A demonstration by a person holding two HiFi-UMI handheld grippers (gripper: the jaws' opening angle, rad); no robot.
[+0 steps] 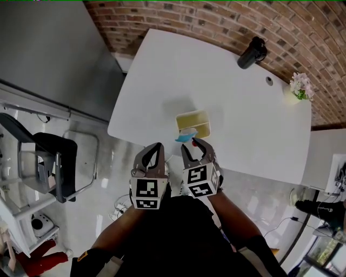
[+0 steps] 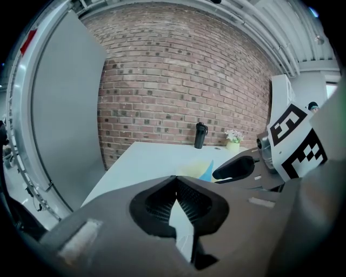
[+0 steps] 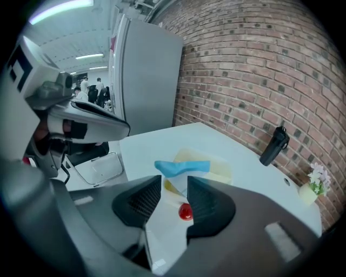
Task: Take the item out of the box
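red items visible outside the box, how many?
1. A small red item lies on the white table, seen between the right gripper's open jaws, just short of the box. More may hide inside it.

Your tabletop (image 1: pixel 162 81) is plain white. The box (image 1: pixel 195 120) is pale yellow, with a light blue flap (image 1: pixel 186 135). The small round item (image 3: pixel 185 211) is bright red. Your left gripper (image 1: pixel 155 147) and right gripper (image 1: pixel 193 143) are dark grey-black, and their cubes carry black-and-white square markers. The brick wall (image 1: pixel 216 16) is red-brown with pale mortar lines. The bottle (image 1: pixel 252 52) is black. The flowers (image 1: pixel 300 85) are pink-white over green, in a pale yellow pot. The tall panel (image 1: pixel 48 48) is flat grey. The chair (image 1: pixel 54 157) is black and your sleeves are black.
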